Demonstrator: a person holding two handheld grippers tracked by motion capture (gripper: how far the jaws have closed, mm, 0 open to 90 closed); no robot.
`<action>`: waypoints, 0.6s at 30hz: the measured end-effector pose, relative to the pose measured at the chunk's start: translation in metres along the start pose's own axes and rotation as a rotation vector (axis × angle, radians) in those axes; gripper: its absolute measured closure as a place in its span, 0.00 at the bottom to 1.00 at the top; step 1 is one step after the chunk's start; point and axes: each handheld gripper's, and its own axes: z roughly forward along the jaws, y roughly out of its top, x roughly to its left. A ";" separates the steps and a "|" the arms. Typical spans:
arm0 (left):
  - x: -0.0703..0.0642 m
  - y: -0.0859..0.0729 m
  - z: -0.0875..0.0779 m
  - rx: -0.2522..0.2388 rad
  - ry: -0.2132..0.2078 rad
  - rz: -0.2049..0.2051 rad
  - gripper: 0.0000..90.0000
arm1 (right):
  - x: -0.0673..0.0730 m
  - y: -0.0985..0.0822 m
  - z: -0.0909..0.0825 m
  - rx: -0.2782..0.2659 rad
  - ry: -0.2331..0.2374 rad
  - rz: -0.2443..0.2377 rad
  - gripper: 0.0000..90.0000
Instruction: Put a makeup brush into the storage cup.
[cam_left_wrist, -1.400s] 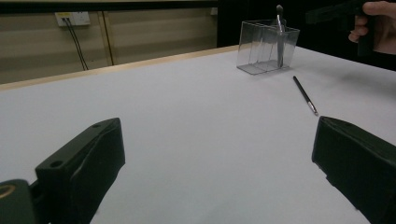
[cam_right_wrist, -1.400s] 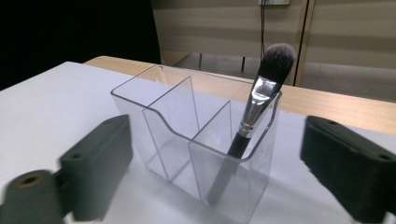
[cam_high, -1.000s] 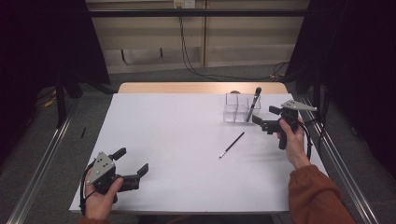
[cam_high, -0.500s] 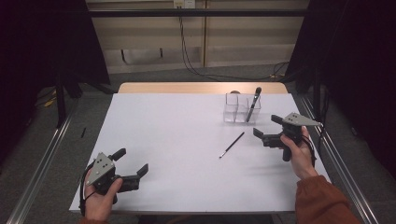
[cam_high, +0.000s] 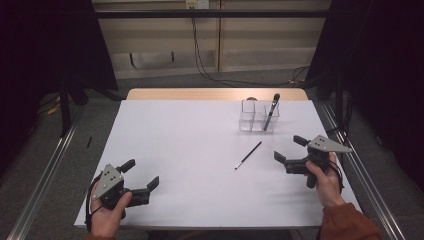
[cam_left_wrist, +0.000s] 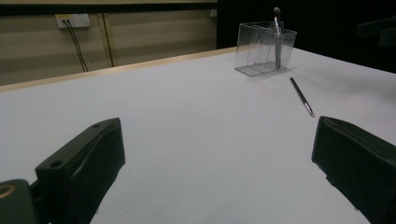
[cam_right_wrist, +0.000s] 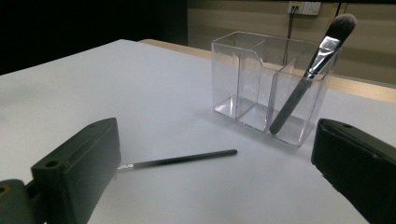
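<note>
right gripper (cam_high: 291, 153) jaws spread near the thin brush (cam_high: 248, 155), likely to pick it for the holder (cam_high: 258, 116); left gripper (cam_high: 142, 176) spread, idle.

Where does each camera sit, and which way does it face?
High view: above the person's side, looking forward and down at the table; both hands and grippers show.
Left gripper view: on the left gripper, facing the far organizer; its open fingers show.
Right gripper view: on the right gripper, close to the organizer; its open fingers show.
All share the thin brush and the big brush.
</note>
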 end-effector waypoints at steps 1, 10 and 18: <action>0.000 0.000 0.000 0.001 0.002 0.000 0.03 | 0.001 -0.002 -0.002 0.003 0.001 -0.003 0.01; 0.001 -0.001 -0.003 0.004 0.004 -0.005 0.03 | 0.010 -0.015 -0.018 0.012 -0.010 0.009 0.01; 0.000 -0.002 -0.010 -0.004 0.018 -0.018 0.03 | 0.016 -0.025 -0.041 0.019 -0.032 0.008 0.01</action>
